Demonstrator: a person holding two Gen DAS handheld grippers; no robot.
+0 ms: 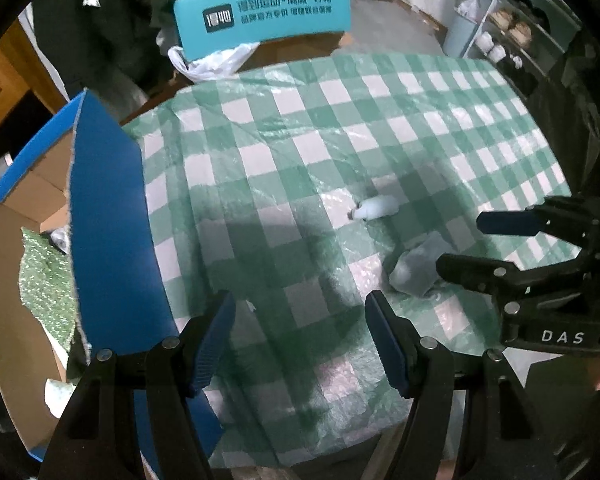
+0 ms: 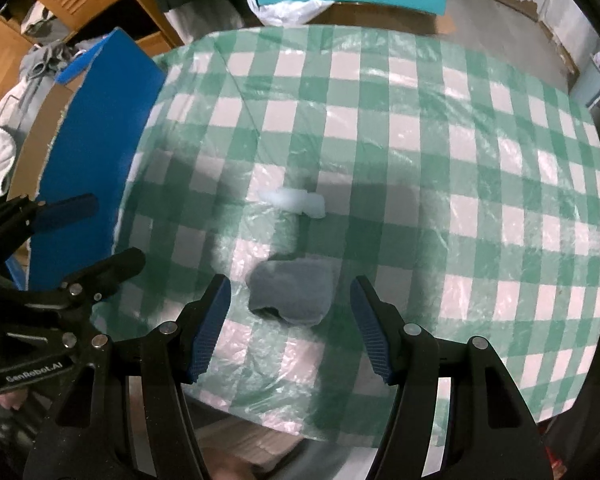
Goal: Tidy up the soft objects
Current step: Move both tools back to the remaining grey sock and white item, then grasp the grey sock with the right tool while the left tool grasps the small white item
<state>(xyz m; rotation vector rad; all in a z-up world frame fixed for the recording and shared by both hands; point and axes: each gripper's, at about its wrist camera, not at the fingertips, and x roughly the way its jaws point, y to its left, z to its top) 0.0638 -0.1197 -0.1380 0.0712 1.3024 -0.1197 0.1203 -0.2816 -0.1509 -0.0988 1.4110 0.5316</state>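
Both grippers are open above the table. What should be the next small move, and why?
Probably lower the right gripper onto the grey cloth and close. The cloth lies loose on the checked tablecloth, between that gripper's open fingers, while the left gripper is beside the blue box.

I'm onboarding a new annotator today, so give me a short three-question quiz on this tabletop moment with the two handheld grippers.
1. True or false: the right gripper is shut on the grey cloth.
2. Multiple choice: where does the small white bottle lie? A) inside the blue-flapped cardboard box; B) on its side on the checked tablecloth, beyond the grey cloth; C) between the left gripper's fingers.
3. Fill in: the left gripper is ____ and holds nothing.

Key
1. False: it is open, and the cloth lies on the table just ahead of its fingertips.
2. B
3. open
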